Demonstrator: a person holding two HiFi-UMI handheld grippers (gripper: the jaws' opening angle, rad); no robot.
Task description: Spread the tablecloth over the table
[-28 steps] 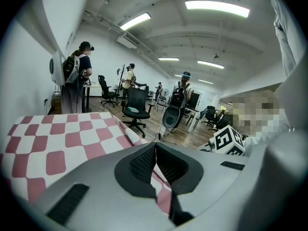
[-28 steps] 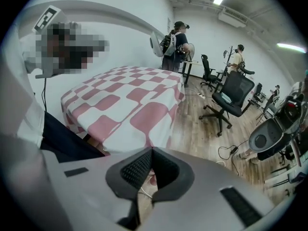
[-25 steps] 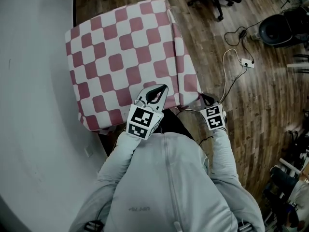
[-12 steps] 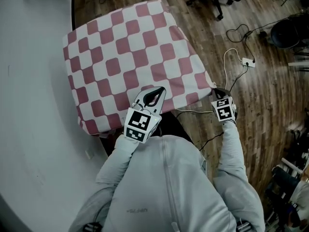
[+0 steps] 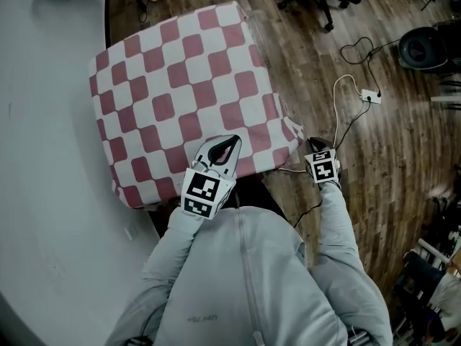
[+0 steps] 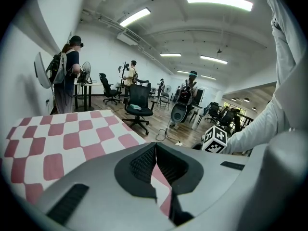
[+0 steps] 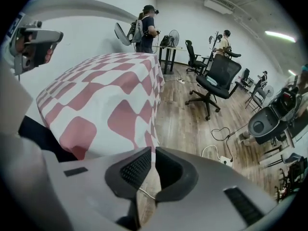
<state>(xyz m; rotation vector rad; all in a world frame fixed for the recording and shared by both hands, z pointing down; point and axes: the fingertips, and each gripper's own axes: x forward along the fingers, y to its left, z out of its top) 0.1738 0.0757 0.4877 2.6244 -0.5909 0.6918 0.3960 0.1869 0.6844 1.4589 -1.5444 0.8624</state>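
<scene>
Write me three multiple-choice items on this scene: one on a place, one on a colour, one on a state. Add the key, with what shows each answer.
1. At which part of the tablecloth is the right hand-held gripper?
A. Its near right corner
B. Its far left corner
C. Its middle

2. What colours are the tablecloth's checks?
A. Blue and yellow
B. Green and black
C. Pinkish red and white

3. How does the left hand-held gripper stand?
A. Wide open, clear above the cloth
B. Shut on the tablecloth's near edge
C. Shut with nothing between its jaws

Key:
1 A: the head view shows it at the cloth's lower right corner.
2 C: every view shows pinkish red and white squares.
3 B: the left gripper view shows the jaws together with checked cloth pinched between them.
</scene>
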